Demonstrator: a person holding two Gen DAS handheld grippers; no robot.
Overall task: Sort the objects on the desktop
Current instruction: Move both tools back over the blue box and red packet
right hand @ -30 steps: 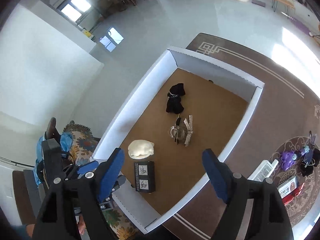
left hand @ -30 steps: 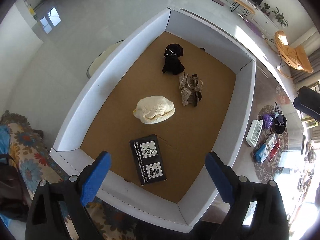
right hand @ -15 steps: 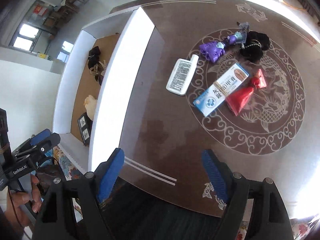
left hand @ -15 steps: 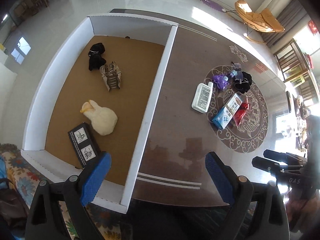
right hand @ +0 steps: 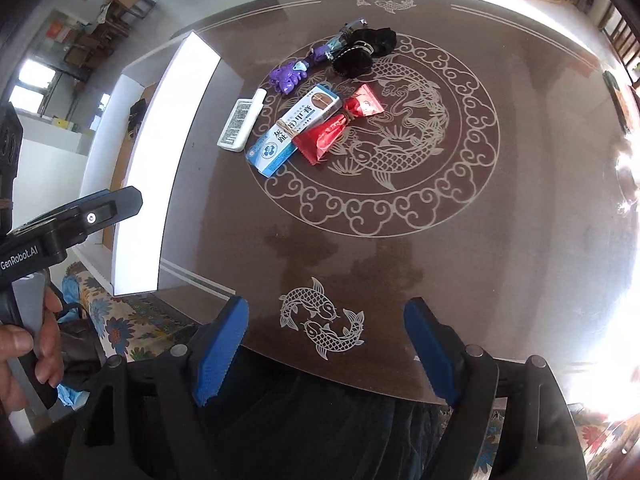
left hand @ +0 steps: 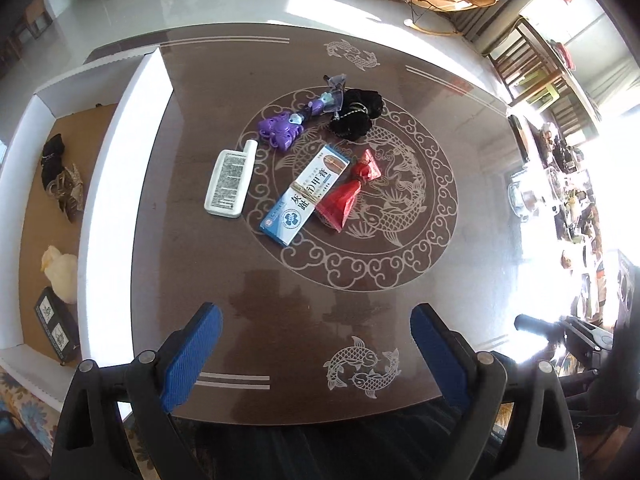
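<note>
Over the table [left hand: 460,92], my left claw [left hand: 316,354] hangs wide and empty. Landmark is the blue-white carton [left hand: 304,196]: a white bottle [left hand: 230,182] lies just left of it, and a red foil pouch [left hand: 346,196] touches its right side. I'd guess the carton's light and stiff, so pinch its long sides.

From my right claw [right hand: 326,346], also wide and empty, same pile: purple toy [right hand: 286,76] and black scrunchie [right hand: 362,52] beyond the carton, white box [right hand: 160,160] off to its left. The pouch looks crinkly and slippery, so I'd grab its tied neck.

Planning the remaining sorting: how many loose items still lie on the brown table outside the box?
5: white bottle, purple toy, black scrunchie, blue-white carton, red packet. Smaller ones may hide beneath.
</note>
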